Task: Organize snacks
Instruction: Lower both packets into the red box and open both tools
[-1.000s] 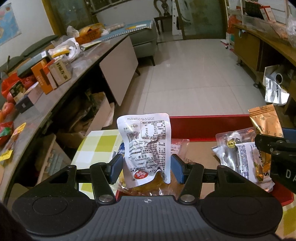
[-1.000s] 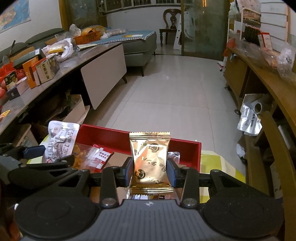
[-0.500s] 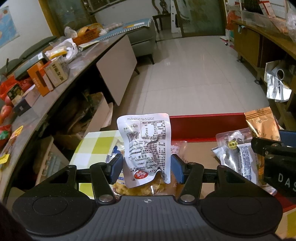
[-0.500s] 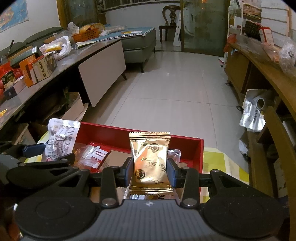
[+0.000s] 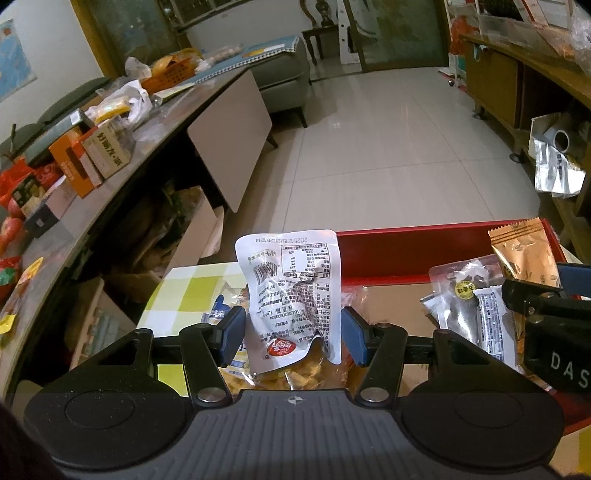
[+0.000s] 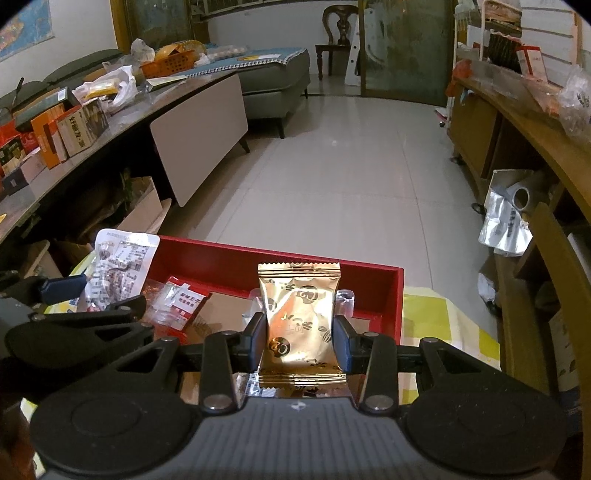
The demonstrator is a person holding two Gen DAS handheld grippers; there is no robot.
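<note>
Two packets are up above the red tray (image 6: 280, 264): my left gripper (image 5: 292, 329) jaws clamp the white pouch (image 5: 293, 295), my right gripper (image 6: 300, 339) jaws clamp the gold packet (image 6: 300, 321); several snacks already lie inside, these two unplaced

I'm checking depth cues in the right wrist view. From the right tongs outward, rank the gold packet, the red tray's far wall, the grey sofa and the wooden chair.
1. Gold packet: clamped in the right tongs.
2. Red tray's far wall: just behind the packet.
3. Grey sofa: across the floor, left of centre.
4. Wooden chair: against the back wall, beyond the sofa.
</note>
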